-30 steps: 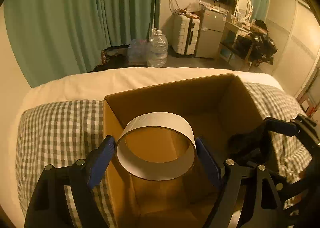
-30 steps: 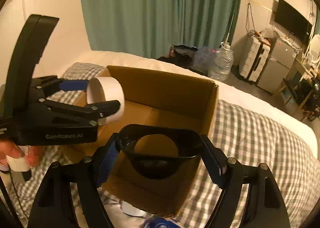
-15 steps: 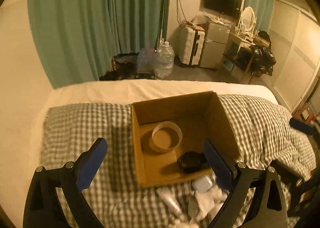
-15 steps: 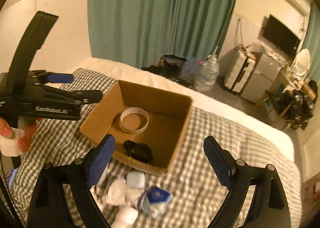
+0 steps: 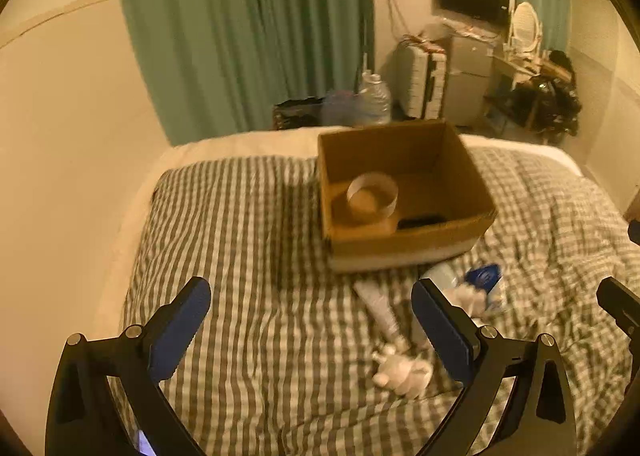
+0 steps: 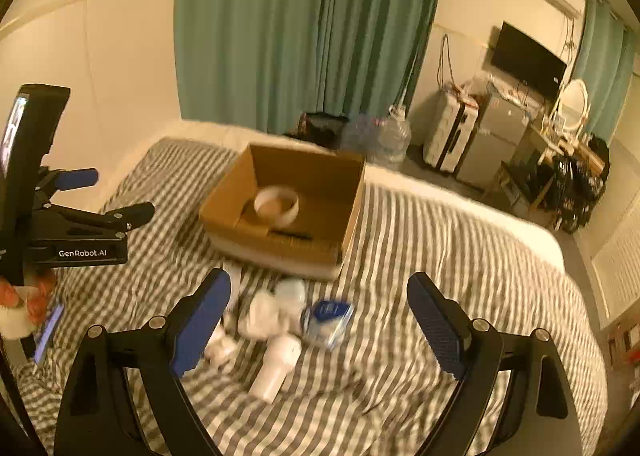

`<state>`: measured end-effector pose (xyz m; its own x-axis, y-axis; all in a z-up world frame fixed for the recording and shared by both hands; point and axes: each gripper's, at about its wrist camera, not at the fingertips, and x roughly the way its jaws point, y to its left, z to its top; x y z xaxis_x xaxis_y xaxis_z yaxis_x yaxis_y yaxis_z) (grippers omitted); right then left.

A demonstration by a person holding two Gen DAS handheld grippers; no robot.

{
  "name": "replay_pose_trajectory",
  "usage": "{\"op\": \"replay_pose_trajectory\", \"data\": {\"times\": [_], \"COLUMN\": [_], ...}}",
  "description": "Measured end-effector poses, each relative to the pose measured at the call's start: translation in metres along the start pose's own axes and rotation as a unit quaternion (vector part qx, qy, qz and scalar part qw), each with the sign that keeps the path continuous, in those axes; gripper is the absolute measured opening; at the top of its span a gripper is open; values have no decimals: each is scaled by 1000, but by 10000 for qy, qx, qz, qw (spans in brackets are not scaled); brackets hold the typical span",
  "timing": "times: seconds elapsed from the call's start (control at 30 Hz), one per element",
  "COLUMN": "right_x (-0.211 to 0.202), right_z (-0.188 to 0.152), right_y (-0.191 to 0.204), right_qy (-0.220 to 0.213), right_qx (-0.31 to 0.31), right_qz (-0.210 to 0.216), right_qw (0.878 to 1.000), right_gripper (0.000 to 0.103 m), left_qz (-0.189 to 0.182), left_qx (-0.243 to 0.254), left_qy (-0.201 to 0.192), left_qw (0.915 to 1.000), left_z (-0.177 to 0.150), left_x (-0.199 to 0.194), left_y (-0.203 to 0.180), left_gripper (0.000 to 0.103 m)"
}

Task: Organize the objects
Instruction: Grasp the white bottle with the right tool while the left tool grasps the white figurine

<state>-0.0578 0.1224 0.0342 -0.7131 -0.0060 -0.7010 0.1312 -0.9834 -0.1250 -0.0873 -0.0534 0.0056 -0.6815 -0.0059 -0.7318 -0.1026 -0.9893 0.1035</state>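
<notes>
An open cardboard box [image 5: 404, 244] [image 6: 276, 252] sits on the checked bed cover. Inside it lie a white tape ring [image 5: 372, 198] [image 6: 276, 206] and a black item [image 5: 420, 221] [image 6: 290, 234]. In front of the box lie loose things: a white tube [image 5: 378, 308], a blue packet [image 5: 484, 276] [image 6: 328, 316], a white bottle [image 6: 276, 366], a small white case [image 6: 290, 290] and a white toy [image 5: 400, 370]. My left gripper [image 5: 310, 292] hangs back from the box, its jaws opening with nothing between them. My right gripper [image 6: 319, 282] stands open and empty above the loose things.
The bed [image 5: 248, 240] runs along a cream wall [image 5: 72, 160] on the left. Green curtains [image 6: 304, 32], water bottles [image 5: 374, 98], a suitcase [image 6: 450, 134], a small fridge [image 6: 494, 138] and a TV [image 6: 526, 60] stand beyond it. A person's hand [image 6: 24, 296] holds the left gripper's handle.
Both grippers let go of the ring and the black item, which now lie in the box. Both have pulled back and up, jaws wider, and the loose things came into view.
</notes>
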Motion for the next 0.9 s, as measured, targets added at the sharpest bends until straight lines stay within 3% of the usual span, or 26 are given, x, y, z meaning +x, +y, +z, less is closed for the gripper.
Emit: {"op": "replay_pose_trajectory", "data": {"times": [0.2,0.43,0.83,0.9], "right_x": [49,107,176,183], "right_z": [-52,-84,-108,-111], "right_y": [11,16,33,36], "right_qy": [516,1066,1680,1745], "right_qx": [114,72,-81,-151], "right_qz": [24,66,338,350], "right_qw": [9986,9943,9852,9839], "right_gripper": [90,90,90,86], "left_qz": [203,343,34,26], "left_qx": [65,414,443,441], "left_qy": [211,377,706,791], "left_qw": [9996,9978,9965,9959], "left_z": [-50,-85,-99,-101], "left_x": [30,62,94,99], "left_y": [-12,-23,-30,-32], "left_gripper": [103,103,103,103]}}
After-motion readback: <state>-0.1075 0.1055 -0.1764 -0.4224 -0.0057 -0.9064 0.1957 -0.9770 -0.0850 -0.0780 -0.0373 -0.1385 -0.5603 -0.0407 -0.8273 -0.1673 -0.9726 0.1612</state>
